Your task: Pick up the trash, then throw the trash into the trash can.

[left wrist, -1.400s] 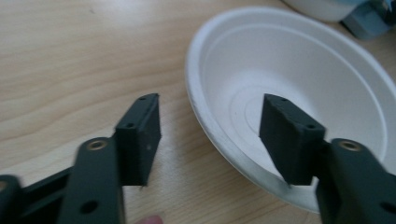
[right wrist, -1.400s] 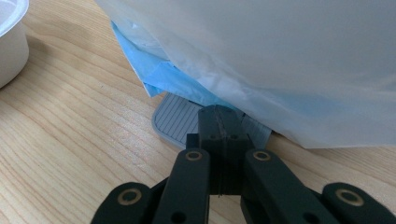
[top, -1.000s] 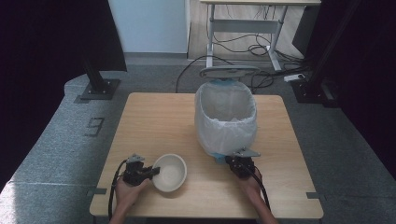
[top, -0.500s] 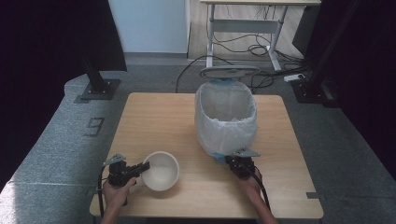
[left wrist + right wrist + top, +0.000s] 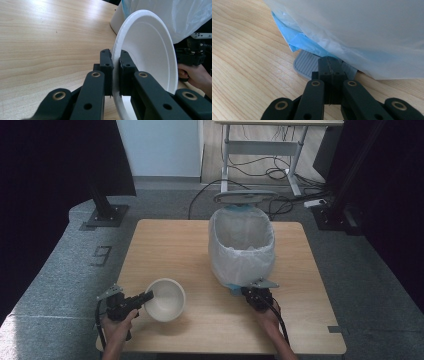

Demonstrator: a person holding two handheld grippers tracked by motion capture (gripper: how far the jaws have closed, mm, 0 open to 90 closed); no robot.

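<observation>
Clearly the bowl (image 5: 165, 299) is a light thing: white, thin-walled, probably foam or pressed paper, and it hangs tipped on its side from a single pinch without sagging. The left tongs (image 5: 148, 296) grip its rim, one jaw inside the wall and one outside, as the left gripper view shows with the bowl (image 5: 147, 57) standing edge-on between the pads. It sits near the front-left corner of the counter (image 5: 170, 245), lifted or at most grazing the wood; I cannot tell which.

Such a rim would likely dent or crack under a hard squeeze, so a moderate pinch on the lip is the sensible hold, and the wall looks matt enough not to slip. Being so light, it may swing or twist about the pinch point if the hand turns fast.

The right tongs (image 5: 254, 292) are pressed together with nothing between them, their tip resting on the grey ribbed pedal (image 5: 305, 65) at the foot of the bin (image 5: 242, 245), which stands towards the counter's back-right with a soft white liner (image 5: 362, 30) draped over it and its lid (image 5: 245, 197) raised. The pedal seems stiff and wants a steady downward push.
</observation>
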